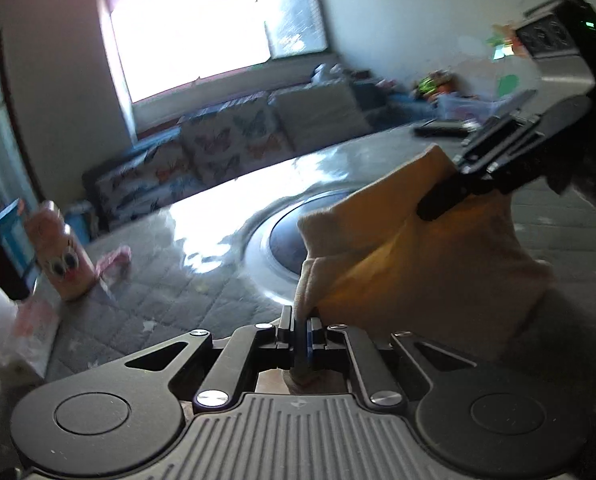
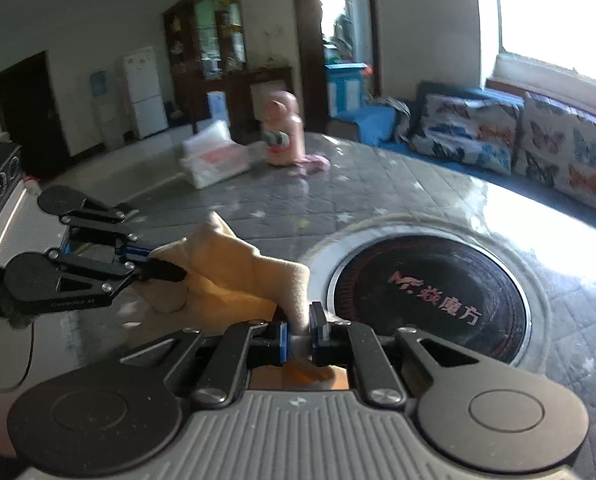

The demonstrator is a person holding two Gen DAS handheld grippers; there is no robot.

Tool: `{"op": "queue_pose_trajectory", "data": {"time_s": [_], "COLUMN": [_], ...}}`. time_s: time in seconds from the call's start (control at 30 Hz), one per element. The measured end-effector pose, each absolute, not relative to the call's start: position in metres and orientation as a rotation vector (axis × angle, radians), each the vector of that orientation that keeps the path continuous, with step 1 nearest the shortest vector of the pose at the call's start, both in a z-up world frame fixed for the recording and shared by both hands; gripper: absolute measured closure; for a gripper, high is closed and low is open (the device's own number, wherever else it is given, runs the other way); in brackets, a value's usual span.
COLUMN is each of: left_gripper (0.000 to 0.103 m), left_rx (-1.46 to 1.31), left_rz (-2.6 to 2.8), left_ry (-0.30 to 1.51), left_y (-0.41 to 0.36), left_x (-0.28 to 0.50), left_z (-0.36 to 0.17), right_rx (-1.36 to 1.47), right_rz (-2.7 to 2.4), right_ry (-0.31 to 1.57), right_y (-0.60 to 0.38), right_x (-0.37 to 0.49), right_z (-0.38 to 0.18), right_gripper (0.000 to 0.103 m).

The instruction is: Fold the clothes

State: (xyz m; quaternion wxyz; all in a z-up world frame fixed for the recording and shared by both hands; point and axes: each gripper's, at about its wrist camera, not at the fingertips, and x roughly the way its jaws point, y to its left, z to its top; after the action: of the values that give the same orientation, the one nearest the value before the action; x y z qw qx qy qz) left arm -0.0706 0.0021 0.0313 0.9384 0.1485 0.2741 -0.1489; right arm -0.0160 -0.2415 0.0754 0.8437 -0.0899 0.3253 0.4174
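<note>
A small cream-yellow fleece garment (image 1: 426, 248) hangs in the air between the two pairs of tongs, lifted above the worktop (image 2: 378, 184), which is covered with a grey quilted, star-printed cloth under a clear sheet. It sits over the part of the worktop just beside the round black induction plate with its steel ring (image 2: 430, 296) set into the middle.

The left tongs (image 1: 302, 332) are pinched narrow on one edge of the cloth, a roll of fabric gripped between the blue pads. The right tongs (image 2: 298, 334) are likewise closed on another edge, fabric bunched between them. In each wrist view the other tool shows gripping the far side of the same piece, so the garment is held at two points and sags in soft folds between them.

As for progress, the piece is bunched and doubled over itself, not lying flat or as a neat stack; whether it is being raised to spread out or carried through a fold, I cannot tell. No finished folded pile shows anywhere. Toward the far edge stand a pink plush toy with big eyes (image 2: 283, 132) and a white plastic packet (image 2: 213, 158), well apart from the garment.
</note>
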Motion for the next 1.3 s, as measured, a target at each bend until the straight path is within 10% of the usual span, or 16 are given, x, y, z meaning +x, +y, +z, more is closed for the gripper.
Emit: {"op": "queue_pose_trajectory", "data": {"time_s": [0.43, 1.3], "left_gripper": [0.072, 0.083], "left_rx": [0.224, 0.123], "left_rz": [-0.138, -0.241], "left_ry": [0.656, 0.711], "left_y": [0.023, -0.015], "left_x": [-0.034, -0.003], "left_z": [-0.003, 0.004], "right_rx": [-0.066, -0.050], "right_rz": [0.691, 0.726], "right_ry": [0.720, 0.761], "right_y": [-0.247, -0.233], "right_x": [0.030, 0.021], "right_z": [0.024, 0.019], "right_gripper": [0.079, 0.080]}}
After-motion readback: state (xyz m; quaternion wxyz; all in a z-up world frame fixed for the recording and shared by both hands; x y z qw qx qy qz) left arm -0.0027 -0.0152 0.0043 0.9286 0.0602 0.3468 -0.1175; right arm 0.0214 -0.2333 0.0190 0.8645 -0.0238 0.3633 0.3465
